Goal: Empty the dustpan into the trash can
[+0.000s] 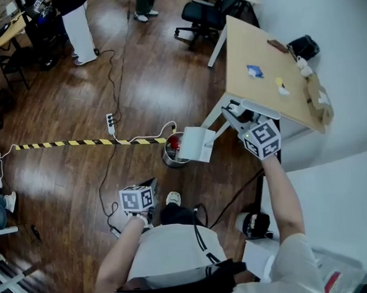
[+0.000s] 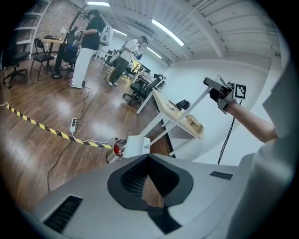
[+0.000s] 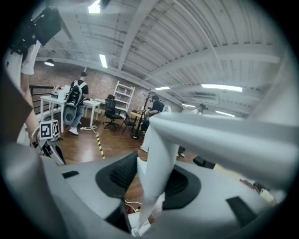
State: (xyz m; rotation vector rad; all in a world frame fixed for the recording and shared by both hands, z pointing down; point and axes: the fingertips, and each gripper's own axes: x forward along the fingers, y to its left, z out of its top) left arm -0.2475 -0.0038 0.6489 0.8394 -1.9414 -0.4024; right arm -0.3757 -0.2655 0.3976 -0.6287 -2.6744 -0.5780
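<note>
Nearest, left gripper (image 2: 148, 161): one; low at the person's left side. Its tips are closed together, only a sliver of floor shows behind them, and it carries nothing.
Right gripper (image 1: 231, 115): one; held out on the outstretched right arm, in front of the table's near edge. Its jaws are clamped on the dustpan's white handle, which runs between the pads.
Dustpan (image 1: 194, 143): one, white. It hangs from the right gripper with the pan end lowest, at the right edge of the trash can, and overlaps the can's mouth in the head view. Whether it touches the rim cannot be told.
Trash can (image 1: 169, 159): one, round and metallic, standing on the floor between the two grippers. Something red shows inside.
Hazard tape (image 1: 78, 143): one yellow-and-black strip on the floor, running from the left edge to the can.
Power strip (image 1: 110, 120): one, white, just beyond the tape. Its white cord curves towards the can.
Table (image 1: 258, 51): one, with a pale wooden top and white legs, to the right of the can. Several small items lie along its far side.
Office chair (image 1: 201, 15): one, black, beyond the table's far end.
Bystanders: two at the far edge, one in white trousers (image 1: 80, 28) and one in dark trousers (image 1: 142, 6).
</note>
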